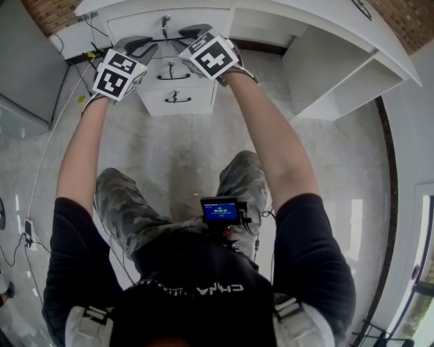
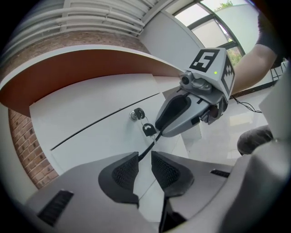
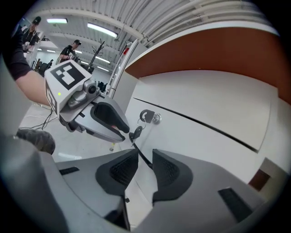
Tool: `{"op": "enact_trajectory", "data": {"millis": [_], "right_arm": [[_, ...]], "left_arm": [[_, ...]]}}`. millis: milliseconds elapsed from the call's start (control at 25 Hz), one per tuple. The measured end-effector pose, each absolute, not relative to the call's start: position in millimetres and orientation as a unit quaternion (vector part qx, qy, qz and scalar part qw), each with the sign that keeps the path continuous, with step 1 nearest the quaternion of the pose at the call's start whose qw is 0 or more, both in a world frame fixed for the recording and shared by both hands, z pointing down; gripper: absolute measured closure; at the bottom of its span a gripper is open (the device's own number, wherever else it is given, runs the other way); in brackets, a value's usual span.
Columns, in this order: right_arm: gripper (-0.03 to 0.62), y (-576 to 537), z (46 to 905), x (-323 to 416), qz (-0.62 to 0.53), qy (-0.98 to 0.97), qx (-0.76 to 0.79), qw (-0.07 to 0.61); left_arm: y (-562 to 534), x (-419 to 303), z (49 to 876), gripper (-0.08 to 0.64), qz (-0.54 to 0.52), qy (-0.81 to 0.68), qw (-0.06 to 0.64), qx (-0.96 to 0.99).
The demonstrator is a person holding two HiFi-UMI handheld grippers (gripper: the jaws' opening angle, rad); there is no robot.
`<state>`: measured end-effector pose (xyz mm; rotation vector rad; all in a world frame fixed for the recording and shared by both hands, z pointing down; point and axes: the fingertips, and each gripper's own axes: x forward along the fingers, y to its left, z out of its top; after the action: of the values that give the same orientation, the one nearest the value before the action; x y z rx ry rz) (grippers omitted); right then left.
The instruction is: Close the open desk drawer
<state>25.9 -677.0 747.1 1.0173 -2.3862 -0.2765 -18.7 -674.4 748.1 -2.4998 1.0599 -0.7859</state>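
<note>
Two tools are held out side by side at arm's length. The left hand-held gripper point(image 2: 144, 166) has its jaws narrowly apart, with nothing clamped between them. The right hand-held gripper point(image 3: 141, 167) shows the same slim gap and is equally empty. Just ahead of both stands the white drawer front point(image 2: 86, 116), which carries a lock point(image 2: 135, 114) with a key in it and a black fob point(image 2: 148, 130) hanging below. A dark seam runs across the front above the lock; how far this drawer stands out I cannot tell. Below it are two lower drawers point(image 1: 178, 87) with black handles. Above is the white tabletop point(image 1: 325, 15), and underfoot the pale floor point(image 1: 190, 149).
</note>
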Motion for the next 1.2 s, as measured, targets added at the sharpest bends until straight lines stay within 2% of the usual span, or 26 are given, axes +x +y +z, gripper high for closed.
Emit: {"op": "enact_trajectory", "data": {"millis": [160, 280, 440, 680, 1200], "right_arm": [[0.508, -667, 742, 44, -0.089, -0.885, 0.387, 0.242], [0.508, -660, 735, 52, -0.085, -0.887, 0.397, 0.221], [0.558, -647, 729, 45, -0.074, -0.897, 0.391, 0.194], [0.571, -631, 743, 33, -0.101, -0.892, 0.378, 0.227], [0.572, -636, 753, 38, -0.085, -0.888, 0.387, 0.232]], "left_arm": [[-661, -27, 751, 0.468, -0.254, 0.376, 0.147, -0.879], [-650, -27, 741, 0.508, -0.221, 0.383, 0.144, -0.885], [-640, -22, 729, 0.546, -0.189, 0.378, 0.136, -0.896], [-636, -13, 741, 0.548, -0.193, 0.357, 0.104, -0.908], [-635, -9, 761, 0.548, -0.216, 0.328, 0.078, -0.917]]}}
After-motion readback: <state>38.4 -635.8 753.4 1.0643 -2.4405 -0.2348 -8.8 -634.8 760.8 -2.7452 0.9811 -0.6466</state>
